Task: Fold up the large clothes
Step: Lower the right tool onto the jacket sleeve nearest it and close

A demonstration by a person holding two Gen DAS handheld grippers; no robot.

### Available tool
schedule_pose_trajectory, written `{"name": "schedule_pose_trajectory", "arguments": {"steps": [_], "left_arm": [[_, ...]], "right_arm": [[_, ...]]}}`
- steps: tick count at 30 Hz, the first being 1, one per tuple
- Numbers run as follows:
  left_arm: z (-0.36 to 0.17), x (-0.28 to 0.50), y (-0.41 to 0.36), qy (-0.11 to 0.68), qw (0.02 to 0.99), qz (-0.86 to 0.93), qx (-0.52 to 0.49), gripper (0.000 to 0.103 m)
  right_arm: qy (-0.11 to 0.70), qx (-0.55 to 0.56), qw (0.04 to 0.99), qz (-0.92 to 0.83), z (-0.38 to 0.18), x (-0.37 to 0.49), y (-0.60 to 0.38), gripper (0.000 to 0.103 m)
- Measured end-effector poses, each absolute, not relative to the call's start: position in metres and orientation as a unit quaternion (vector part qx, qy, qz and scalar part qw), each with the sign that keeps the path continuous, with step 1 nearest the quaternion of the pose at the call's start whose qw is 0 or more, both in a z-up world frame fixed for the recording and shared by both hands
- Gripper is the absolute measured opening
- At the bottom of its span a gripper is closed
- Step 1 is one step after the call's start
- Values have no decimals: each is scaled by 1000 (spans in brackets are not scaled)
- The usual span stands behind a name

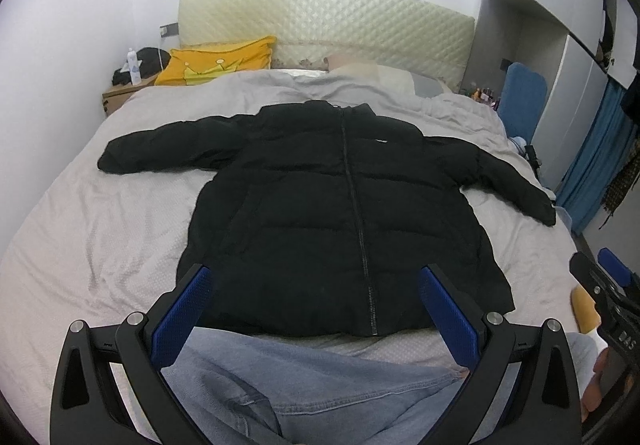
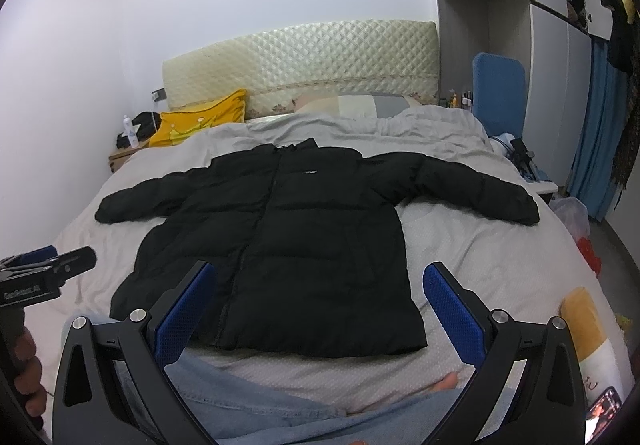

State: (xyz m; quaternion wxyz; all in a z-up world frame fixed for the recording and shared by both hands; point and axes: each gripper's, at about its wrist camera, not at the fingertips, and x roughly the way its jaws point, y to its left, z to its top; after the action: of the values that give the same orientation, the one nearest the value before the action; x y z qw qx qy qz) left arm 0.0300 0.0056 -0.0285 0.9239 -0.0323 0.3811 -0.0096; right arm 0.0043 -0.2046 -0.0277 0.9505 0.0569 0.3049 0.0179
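The left tongs (image 1: 316, 285) are spread wide, blue pads (image 1: 182, 311) far apart, gripping nothing and touching nothing; they hang above the person's jeans (image 1: 304, 381) with the coat's hem seen between the pads. The right tongs (image 2: 318, 285) are likewise released, spread wide and bare, above the near edge of the bed (image 2: 480, 265).

The coat (image 1: 340, 213) is a black quilted puffer, lying front up and flat on the grey bed (image 1: 100, 245), zipped shut along a dark centre zip. Both sleeves are spread outward to the sides, collar toward the headboard (image 1: 328, 21), hem toward the person. A small white mark sits on the chest. It is not yet folded.

The left view shows the right tongs at its right edge, held in a hand (image 1: 600, 377), and the zip in clear detail. The right view shows the coat (image 2: 288, 245) shifted left, with more bare sheet beside its right sleeve, and the left tongs at its left edge with fingers (image 2: 28, 369) round the handle. It alone shows a bare foot (image 2: 444, 385) on the bed, a phone (image 2: 604, 411) with a lit screen at the lower right, and a red thing (image 2: 592, 251) on the floor. Both views show a yellow pillow (image 1: 216, 61) near the headboard.
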Motion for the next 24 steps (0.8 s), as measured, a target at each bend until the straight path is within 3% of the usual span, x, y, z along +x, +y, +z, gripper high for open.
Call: {"name": "schedule_pose_trajectory", "arguments": {"steps": [10,24], "left_arm": [[-52,66,12,375,926,-23,-33,103],[-96,181,21,337,940,-55,-31,103]], "right_arm": [[302,84,950,3,-53,45,-236,103],[270,102,956,-61,-72,121,-309,103]]}}
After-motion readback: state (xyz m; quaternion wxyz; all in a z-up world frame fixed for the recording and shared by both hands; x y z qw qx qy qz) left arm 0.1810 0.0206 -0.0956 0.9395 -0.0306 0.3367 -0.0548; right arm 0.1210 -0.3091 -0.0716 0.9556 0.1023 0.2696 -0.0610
